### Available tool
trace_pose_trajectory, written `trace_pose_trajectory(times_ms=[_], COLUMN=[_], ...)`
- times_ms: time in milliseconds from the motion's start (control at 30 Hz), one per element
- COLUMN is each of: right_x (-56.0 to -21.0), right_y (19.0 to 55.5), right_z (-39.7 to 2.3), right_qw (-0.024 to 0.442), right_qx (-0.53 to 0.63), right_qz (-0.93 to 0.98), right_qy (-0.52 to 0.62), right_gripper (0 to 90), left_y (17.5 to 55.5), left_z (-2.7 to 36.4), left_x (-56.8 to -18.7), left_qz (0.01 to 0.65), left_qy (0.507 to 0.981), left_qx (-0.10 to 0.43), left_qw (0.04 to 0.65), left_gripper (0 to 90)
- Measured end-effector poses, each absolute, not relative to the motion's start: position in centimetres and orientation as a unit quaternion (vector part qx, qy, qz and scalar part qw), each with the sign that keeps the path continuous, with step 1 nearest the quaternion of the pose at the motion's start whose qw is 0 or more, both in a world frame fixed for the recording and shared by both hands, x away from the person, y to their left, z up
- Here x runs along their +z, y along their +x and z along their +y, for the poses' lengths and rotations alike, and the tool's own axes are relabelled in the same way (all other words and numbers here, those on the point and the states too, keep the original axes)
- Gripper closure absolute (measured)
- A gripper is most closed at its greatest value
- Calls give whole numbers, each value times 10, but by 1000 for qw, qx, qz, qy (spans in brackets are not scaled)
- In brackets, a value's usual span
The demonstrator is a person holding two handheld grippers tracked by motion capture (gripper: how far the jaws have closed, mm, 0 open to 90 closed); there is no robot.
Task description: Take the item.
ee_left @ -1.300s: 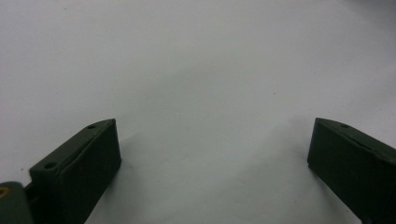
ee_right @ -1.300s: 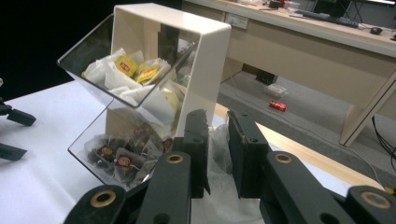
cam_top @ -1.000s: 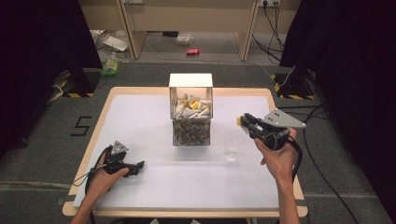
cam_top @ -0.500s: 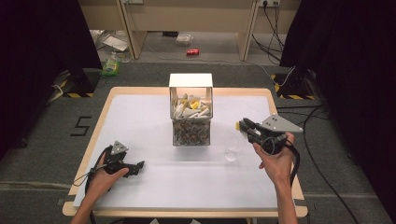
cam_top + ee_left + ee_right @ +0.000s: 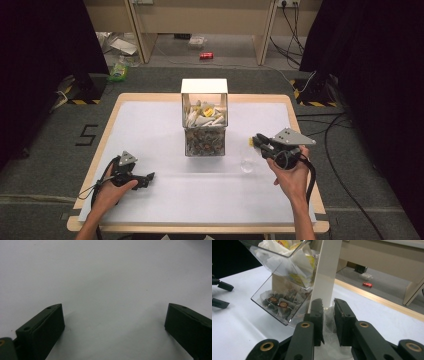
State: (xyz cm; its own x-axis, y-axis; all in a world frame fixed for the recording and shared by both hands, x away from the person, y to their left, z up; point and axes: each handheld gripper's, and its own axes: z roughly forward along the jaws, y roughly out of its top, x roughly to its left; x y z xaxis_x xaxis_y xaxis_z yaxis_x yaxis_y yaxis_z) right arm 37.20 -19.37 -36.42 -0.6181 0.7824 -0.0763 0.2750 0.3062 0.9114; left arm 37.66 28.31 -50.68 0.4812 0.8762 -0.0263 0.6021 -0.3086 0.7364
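A white-framed dispenser (image 5: pixel 204 123) with clear bins of tea bags stands mid-table; its lower bin (image 5: pixel 280 305) holds dark sachets. My right gripper (image 5: pixel 256 140) hovers to the right of it, shut on a white tea bag (image 5: pixel 328 326) whose yellow tag (image 5: pixel 250 143) sticks out. In the right gripper view the jaws (image 5: pixel 328 305) pinch the gauze just in front of the dispenser's white wall (image 5: pixel 327 272). A small clear glass (image 5: pixel 246 165) sits on the table just in front of that gripper. My left gripper (image 5: pixel 148 178) rests open at the front left, with bare white tabletop (image 5: pixel 110 285) between its jaws (image 5: pixel 113 315).
The white table (image 5: pixel 150 125) has a wooden rim (image 5: pixel 200 227). A red can (image 5: pixel 206 55) lies on the floor beyond, and so does other litter (image 5: pixel 119 70). Cables (image 5: pixel 340 150) trail off to the right. The left gripper's fingers (image 5: pixel 222 295) show far off in the right gripper view.
My right gripper has drifted a little nearer to the person and leftward with the tea bag, toward the glass. The left gripper has stayed still.
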Motion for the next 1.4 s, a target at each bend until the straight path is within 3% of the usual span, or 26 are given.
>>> trace_pose_trajectory(times_ms=[1400], right_x=[-413], right_y=[391], right_z=[-185], right_qw=[238], right_qx=[434], right_qz=[789], right_qy=[364], right_gripper=[764], left_y=[377], left_z=[283], left_x=[-507], left_qz=[470], left_qy=[786], left_qx=[194], left_qw=[352], left_gripper=[18])
